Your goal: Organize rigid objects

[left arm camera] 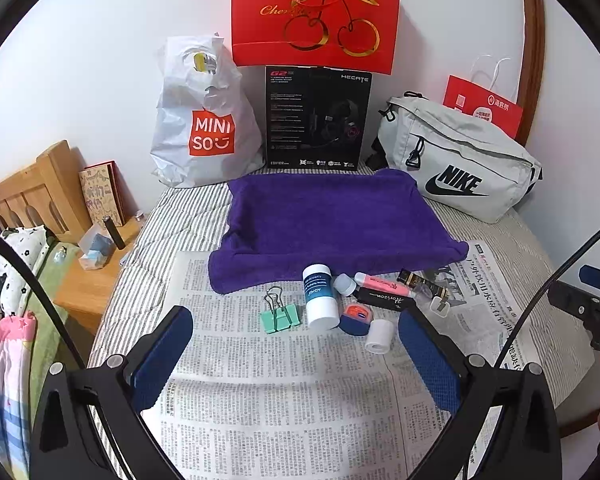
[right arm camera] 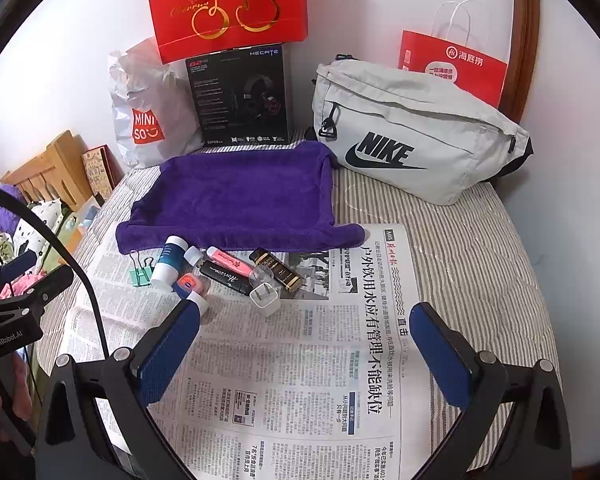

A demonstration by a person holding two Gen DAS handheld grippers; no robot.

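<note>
The cluster of small rigid things lies on the newspaper [left arm camera: 284, 392] spread over the bed, along the near edge of the purple towel [left arm camera: 332, 220]; the white bottle [left arm camera: 320, 296], long axis pointing toward the towel, sits straight ahead of the left hand-held gripper [left arm camera: 296, 360], jaws apart and empty; the right hand-held gripper [right arm camera: 304, 356], likewise apart, has the white charger [right arm camera: 265, 300] ahead-left, so I judge the left nearer the bottle.

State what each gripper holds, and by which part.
Nothing. Left gripper and right gripper are both open and empty above the newspaper.
</note>
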